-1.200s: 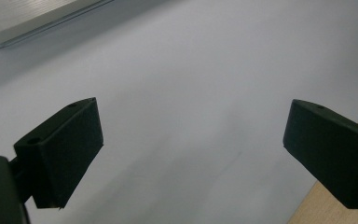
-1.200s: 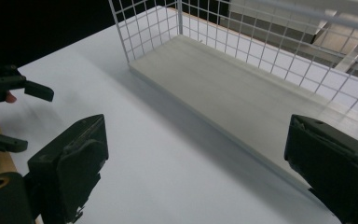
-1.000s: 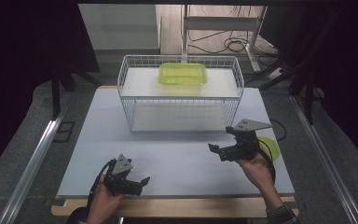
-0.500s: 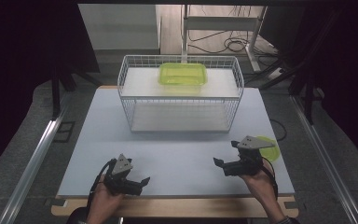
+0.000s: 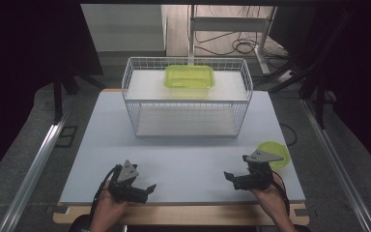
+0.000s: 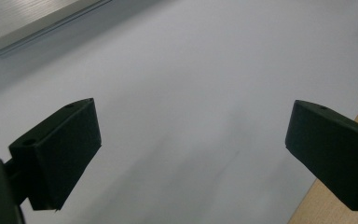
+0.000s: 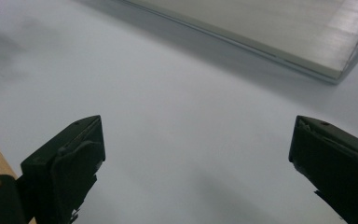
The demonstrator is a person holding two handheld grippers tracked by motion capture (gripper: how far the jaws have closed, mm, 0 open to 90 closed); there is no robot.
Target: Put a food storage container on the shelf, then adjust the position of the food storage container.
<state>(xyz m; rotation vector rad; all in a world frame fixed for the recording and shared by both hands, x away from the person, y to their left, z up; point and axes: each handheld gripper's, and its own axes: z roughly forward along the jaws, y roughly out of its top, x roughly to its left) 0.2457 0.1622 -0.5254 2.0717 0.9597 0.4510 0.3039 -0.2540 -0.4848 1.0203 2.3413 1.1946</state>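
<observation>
High view: the green lid [image 5: 272,153] lies flat on the white counter [image 5: 188,159] near its right edge, just behind and to the right of the right gripper [image 5: 233,178]. The lid touches nothing but the counter; part of it is hidden behind the grey three-cornered plate on that gripper. The right gripper rests low near the counter's front edge, held by the right hand [image 5: 265,189], and points leftward across the counter. In the right gripper view its jaws stand wide apart, with bare white counter between them and nothing gripped.

The left gripper [image 5: 147,189] sits at the front left of the counter, well apart from the lid, held by the left hand [image 5: 107,209] and pointing toward the right. In the left gripper view [image 6: 191,154] its jaws are likewise spread wide over plain counter, holding nothing; the counter's wooden edge shows at the lower right of that view.

Farther back, at the middle of the counter, stands a white wire basket rack [image 5: 130,104]. A green container [image 5: 189,77] sits on the rack's upper shelf, toward the middle, well apart from both grippers and from the lid.
</observation>
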